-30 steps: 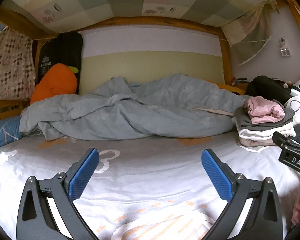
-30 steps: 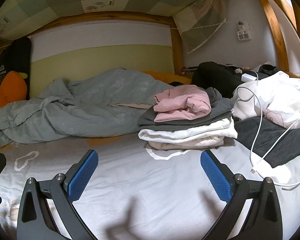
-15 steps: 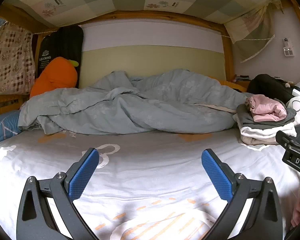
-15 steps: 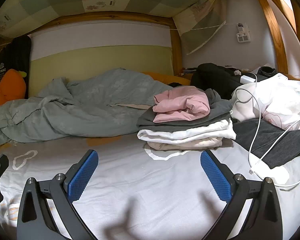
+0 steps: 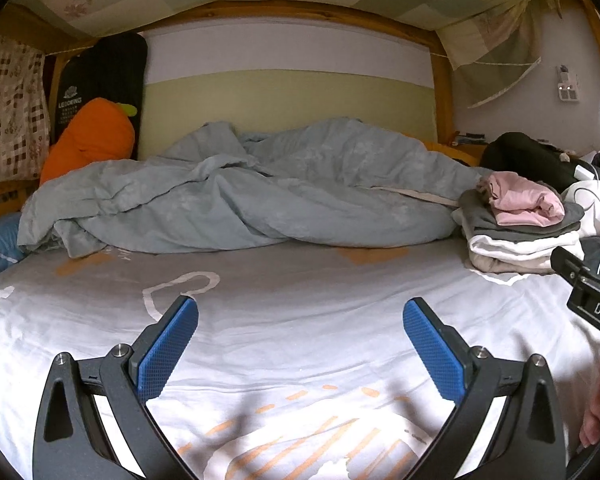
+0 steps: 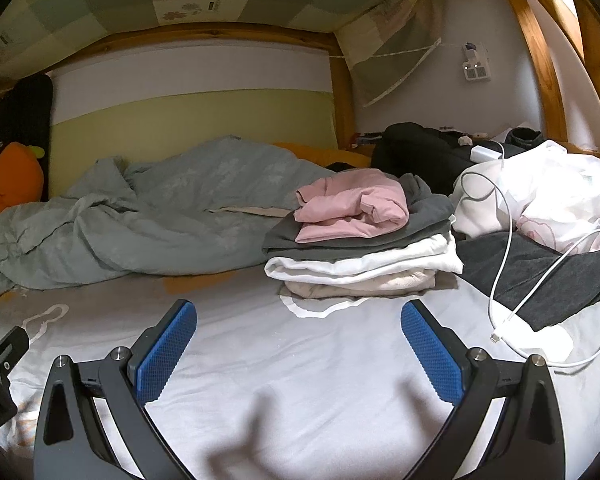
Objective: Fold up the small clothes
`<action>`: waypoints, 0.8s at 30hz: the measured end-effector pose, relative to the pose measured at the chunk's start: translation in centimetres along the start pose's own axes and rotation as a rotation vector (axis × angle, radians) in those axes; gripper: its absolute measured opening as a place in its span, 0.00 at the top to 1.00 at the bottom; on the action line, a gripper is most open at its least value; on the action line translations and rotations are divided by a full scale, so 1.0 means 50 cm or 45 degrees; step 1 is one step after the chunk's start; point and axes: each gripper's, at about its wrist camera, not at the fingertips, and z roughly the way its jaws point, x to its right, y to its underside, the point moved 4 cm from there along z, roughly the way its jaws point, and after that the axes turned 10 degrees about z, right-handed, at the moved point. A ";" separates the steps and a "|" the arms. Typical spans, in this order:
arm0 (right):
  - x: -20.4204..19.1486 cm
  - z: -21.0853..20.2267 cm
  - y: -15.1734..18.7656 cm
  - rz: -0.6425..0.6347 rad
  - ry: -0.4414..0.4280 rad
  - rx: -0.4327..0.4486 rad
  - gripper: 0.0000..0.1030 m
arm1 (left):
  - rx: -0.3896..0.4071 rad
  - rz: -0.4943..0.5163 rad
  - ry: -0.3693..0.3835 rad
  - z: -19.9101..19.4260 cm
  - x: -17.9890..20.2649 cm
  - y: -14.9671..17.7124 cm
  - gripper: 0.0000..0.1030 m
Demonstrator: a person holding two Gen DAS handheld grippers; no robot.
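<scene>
Across the lower half of both wrist views spreads the white bed sheet (image 5: 300, 320), printed with pale outlines and orange dashes. At the bottom of the left wrist view the left gripper (image 5: 300, 344) hangs over the sheet with its jaws spread wide and nothing between the blue pads (image 5: 167, 348). At the bottom of the right wrist view the right gripper (image 6: 297, 344) is the same: jaws wide apart, empty, casting soft shadows on the sheet below. The stack of folded clothes (image 6: 360, 252) sits in the middle right of the right wrist view, resting on the sheet well beyond the fingertips; a pink garment (image 6: 352, 208) lies on top, loosely bunched, over a grey layer, a white layer and a beige one at the bottom. In the left wrist view the same stack appears at the right edge. Just to the right of the stack lies a dark grey garment (image 6: 540, 272) with a white charging cable (image 6: 508, 248) looping over it, and behind that a heap of white clothing (image 6: 540, 192). A rumpled grey-blue duvet (image 5: 227, 200) runs across the centre of the left wrist view, against the wooden bed frame (image 5: 300, 12). An orange carrot-shaped plush (image 5: 91, 136) leans in the upper left. At the lower right edge of the left wrist view part of a hand (image 5: 598, 412) shows.
</scene>
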 end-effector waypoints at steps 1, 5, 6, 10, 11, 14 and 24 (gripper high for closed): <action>0.001 0.002 0.000 0.002 -0.001 -0.003 0.01 | 0.001 -0.001 -0.003 -0.001 0.000 0.000 0.01; 0.004 0.002 0.000 0.010 -0.004 0.003 0.00 | -0.001 -0.001 -0.022 -0.004 0.000 0.001 0.01; 0.004 0.000 0.000 0.011 -0.002 0.008 0.01 | 0.001 0.002 -0.023 -0.004 0.001 0.001 0.01; 0.002 0.001 0.002 0.005 0.000 0.006 0.01 | 0.001 0.003 -0.024 -0.003 0.001 0.000 0.01; 0.002 0.000 0.002 0.006 0.002 0.005 0.01 | 0.001 0.003 -0.023 -0.003 0.001 0.000 0.01; 0.001 0.001 0.002 0.004 0.005 -0.003 0.01 | -0.001 0.002 -0.024 -0.003 0.001 0.000 0.01; 0.001 0.002 0.001 0.003 0.004 -0.001 0.01 | 0.001 0.003 -0.024 -0.003 0.001 -0.001 0.01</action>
